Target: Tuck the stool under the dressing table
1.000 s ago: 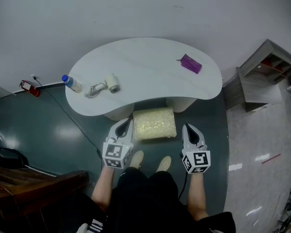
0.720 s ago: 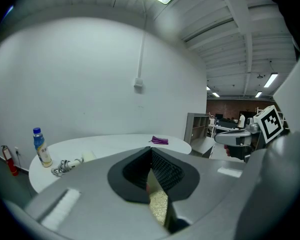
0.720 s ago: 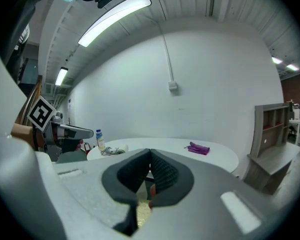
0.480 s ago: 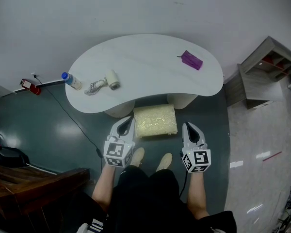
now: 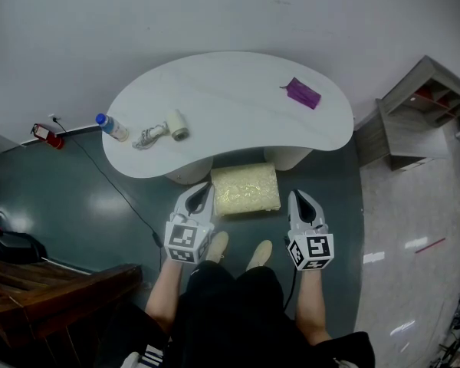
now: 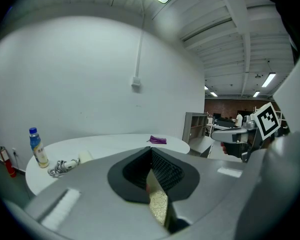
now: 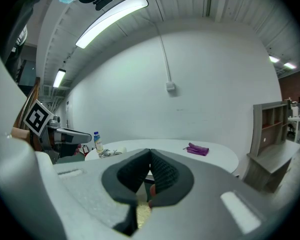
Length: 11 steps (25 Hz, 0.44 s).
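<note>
The stool (image 5: 245,190), with a cream fuzzy square seat, stands at the front hollow of the white kidney-shaped dressing table (image 5: 230,98). Its far edge is under the tabletop and most of the seat sticks out toward me. My left gripper (image 5: 202,193) hovers just left of the seat, shut and empty. On the seat's right, a little apart from it, my right gripper (image 5: 297,200) is also shut and empty. In the left gripper view the jaws (image 6: 151,156) meet, with a strip of stool (image 6: 158,207) below them. The right gripper view shows closed jaws (image 7: 150,170).
On the tabletop lie a blue-capped bottle (image 5: 112,129), a white cable and roll (image 5: 162,134), and a purple pouch (image 5: 301,95). A wooden shelf unit (image 5: 414,121) stands to the right and a dark wooden bench (image 5: 54,297) at the lower left. A black cable (image 5: 115,190) runs across the floor.
</note>
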Tool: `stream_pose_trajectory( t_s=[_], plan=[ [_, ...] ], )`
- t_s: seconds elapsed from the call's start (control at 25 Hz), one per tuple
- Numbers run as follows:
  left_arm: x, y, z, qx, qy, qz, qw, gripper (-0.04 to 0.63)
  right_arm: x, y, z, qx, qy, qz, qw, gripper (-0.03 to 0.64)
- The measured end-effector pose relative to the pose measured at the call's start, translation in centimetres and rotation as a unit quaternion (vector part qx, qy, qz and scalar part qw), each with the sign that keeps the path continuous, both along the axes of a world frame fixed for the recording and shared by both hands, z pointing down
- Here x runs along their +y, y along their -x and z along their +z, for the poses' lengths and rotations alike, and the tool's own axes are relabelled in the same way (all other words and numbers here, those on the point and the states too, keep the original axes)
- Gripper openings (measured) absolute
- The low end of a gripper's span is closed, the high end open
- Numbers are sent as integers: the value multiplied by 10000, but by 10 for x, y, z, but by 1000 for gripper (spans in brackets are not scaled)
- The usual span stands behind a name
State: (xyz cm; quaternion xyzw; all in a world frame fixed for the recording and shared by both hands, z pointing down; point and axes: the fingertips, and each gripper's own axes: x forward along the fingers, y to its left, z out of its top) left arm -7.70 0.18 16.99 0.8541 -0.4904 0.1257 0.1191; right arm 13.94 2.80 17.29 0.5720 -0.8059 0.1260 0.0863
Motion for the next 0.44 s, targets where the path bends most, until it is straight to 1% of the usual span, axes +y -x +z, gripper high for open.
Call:
stream_pose_trajectory(
  t_s=[0.44],
  plan=[
    [-2,-7,3,14,44,45,10000,8,-5,-4,3,-21,4,-16,10000,3]
  ],
)
